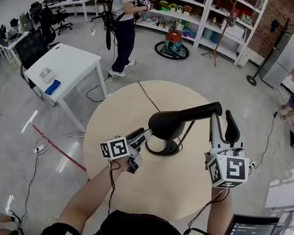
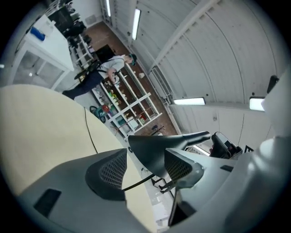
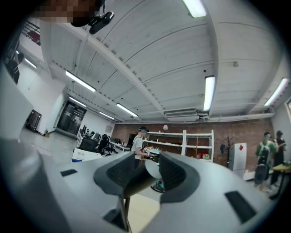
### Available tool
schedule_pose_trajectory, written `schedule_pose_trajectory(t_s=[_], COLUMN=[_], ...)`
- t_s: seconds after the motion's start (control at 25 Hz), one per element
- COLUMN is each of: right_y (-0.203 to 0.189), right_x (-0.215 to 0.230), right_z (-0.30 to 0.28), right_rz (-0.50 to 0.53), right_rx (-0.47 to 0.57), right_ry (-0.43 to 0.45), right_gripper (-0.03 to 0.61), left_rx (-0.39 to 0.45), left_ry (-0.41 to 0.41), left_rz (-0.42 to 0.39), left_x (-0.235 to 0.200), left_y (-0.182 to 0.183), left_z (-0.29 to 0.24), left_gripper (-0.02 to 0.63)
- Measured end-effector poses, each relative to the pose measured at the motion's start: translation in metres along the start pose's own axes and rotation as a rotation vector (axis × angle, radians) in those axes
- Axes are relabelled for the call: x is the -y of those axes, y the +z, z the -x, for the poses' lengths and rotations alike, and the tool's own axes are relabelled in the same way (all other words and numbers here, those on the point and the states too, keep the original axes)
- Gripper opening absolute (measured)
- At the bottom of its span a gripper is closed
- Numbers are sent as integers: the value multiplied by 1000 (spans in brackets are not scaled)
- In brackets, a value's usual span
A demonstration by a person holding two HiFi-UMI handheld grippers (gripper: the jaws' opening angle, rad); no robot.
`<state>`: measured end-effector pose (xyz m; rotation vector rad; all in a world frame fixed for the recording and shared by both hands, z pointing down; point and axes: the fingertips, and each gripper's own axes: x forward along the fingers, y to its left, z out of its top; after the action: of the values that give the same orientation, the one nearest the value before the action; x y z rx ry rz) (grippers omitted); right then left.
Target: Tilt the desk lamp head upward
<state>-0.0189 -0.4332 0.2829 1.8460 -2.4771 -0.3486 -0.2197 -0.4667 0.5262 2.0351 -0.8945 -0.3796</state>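
A black desk lamp [image 1: 167, 124] stands on the round beige table [image 1: 116, 116], its cone head over its ring base and its neck running up to the right. My left gripper [image 1: 142, 144] is open beside the base, left of the head. In the left gripper view the lamp head [image 2: 150, 152] shows just beyond the open left gripper [image 2: 145, 170], with the pads apart from it. My right gripper [image 1: 222, 119] is open at the neck's far end. In the right gripper view that part of the lamp [image 3: 138, 181] lies between the spread pads of the right gripper [image 3: 146, 175].
A white rectangular table [image 1: 63, 66] stands on the floor to the left. A person [image 1: 123, 23] stands at the white shelves [image 1: 199, 15] at the back. A screen [image 1: 247, 234] sits at the lower right, and cables [image 1: 45, 143] lie on the floor.
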Motion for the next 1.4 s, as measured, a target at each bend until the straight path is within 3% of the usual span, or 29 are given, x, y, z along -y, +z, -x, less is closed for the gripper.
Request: schedule_pose_trajectory(t_s=[0.36,0.56,0.92,1.4], right_y=[-4,-8,-10,-16], right_x=[4,5,-2,0], right_z=[-17,-24,-24,-23], right_rz=[46,39,84,71], right_rx=[-70,-92,-99,-108], right_ry=[16,30,46,62], right_gripper=[149,149,149,149], left_rx=[24,35,44,14], left_ry=[-110,-132,-127,-115], left_rz=[165,201,213,117], left_x=[1,7,7,8], left_y=[-6,-9,-3,-1], left_z=[-15,-20,-22,-29], left_gripper=[242,242,242,232])
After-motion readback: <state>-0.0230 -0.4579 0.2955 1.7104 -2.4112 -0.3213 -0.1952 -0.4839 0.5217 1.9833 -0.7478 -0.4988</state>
